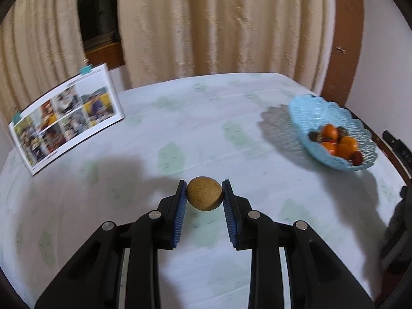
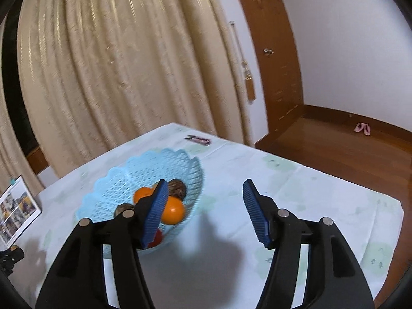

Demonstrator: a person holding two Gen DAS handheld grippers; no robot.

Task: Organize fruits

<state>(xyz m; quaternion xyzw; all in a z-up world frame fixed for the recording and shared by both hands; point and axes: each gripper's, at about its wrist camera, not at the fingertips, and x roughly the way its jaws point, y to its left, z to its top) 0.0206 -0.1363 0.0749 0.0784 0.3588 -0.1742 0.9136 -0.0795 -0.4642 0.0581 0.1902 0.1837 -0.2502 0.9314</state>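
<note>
While both wrist views show the same cloth-covered table, entries run near to far.

Left gripper: the black two-finger left gripper with blue ribbed pads [image 1: 204,193] is clamped on a round, rough brown fruit [image 1: 204,193]; both pads press its sides, near the fingertips.
Brown fruit, position: held clear above the white tablecloth with pale green print [image 1: 180,128], roughly mid-table in the left wrist view.
Brown fruit, axis: nearly spherical; no clear long axis or pointing direction can be made out.
Right gripper: the matching black right gripper with blue pads [image 2: 203,195] stands about half open, nothing between the pads; the left pad overlaps the basket in view, contact cannot be told.
Basket: a light blue plastic lattice basket with scalloped rim [image 2: 113,180] sits on the cloth, just beyond the right gripper and well apart from the held fruit.
Basket contents: smooth orange round fruits [image 2: 175,212], dark brown round fruits [image 2: 179,189] and a small red fruit [image 2: 157,237], packed touching each other.
Far items: a white-bordered photo calendar card [image 1: 67,118] stands tilted at the table's far left; a small flat dark packet [image 2: 198,139] lies at the far edge.
Writing: print on card and packet is blurred, unreadable.
Background: cream pleated curtain [image 2: 116,77].
</note>
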